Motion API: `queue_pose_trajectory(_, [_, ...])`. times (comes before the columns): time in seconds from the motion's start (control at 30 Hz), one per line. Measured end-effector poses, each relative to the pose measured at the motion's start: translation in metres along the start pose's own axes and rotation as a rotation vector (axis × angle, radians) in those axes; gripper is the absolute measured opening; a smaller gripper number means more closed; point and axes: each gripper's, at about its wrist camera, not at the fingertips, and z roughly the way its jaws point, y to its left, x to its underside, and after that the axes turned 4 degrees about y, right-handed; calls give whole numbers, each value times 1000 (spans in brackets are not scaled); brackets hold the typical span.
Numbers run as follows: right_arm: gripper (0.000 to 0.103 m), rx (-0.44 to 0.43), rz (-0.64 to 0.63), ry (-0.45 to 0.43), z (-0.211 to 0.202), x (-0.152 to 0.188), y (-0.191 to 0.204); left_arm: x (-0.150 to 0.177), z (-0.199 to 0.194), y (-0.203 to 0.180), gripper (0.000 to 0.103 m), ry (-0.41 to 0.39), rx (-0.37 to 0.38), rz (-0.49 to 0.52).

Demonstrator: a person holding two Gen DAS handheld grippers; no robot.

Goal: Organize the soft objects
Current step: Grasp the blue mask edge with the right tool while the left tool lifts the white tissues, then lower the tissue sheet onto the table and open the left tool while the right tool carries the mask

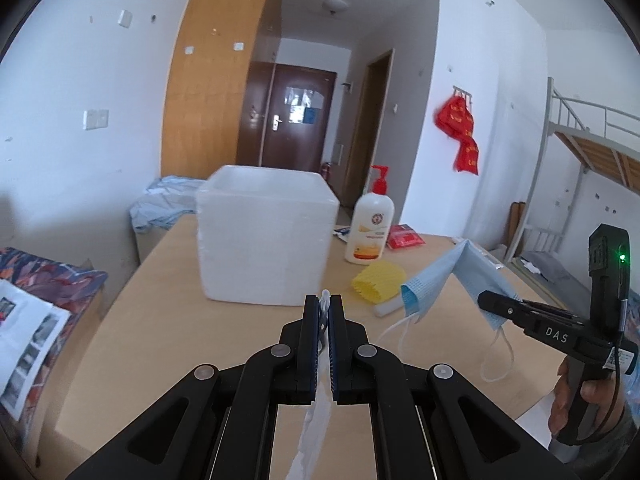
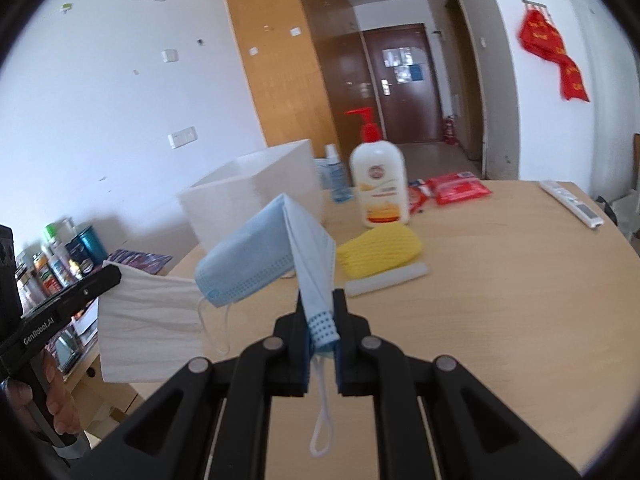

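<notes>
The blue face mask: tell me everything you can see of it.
The blue face mask is a pleated, light-blue disposable one of thin non-woven fabric with white elastic ear loops. It is folded over like a tent and held off the table, one end pinched in the shut jaws of the right gripper; a loop dangles below.

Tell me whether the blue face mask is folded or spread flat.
Folded. The blue face mask hangs doubled over a crease at its top, one half pinched in the right gripper, the other half drooping, its ear loops dangling above the table.
</notes>
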Motion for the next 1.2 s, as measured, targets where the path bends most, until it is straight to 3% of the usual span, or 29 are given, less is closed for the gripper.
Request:
queue_pose_trajectory(0.37, [12, -63, -51, 14, 13, 0, 32, 8, -21, 18, 4, -9, -45, -36])
queue_pose_trajectory(0.63, [12, -63, -59, 31, 20, 0, 36, 2, -14, 18, 4, 14, -57, -50])
queue_pose_trajectory(0.83, [12, -74, -70, 23, 22, -11, 41, -12, -2, 14, 4, 37, -46, -47])
queue_pose_trajectory(1.2, [12, -74, -102, -14, 27, -49, 51, -59, 0, 12, 4, -22, -67, -18])
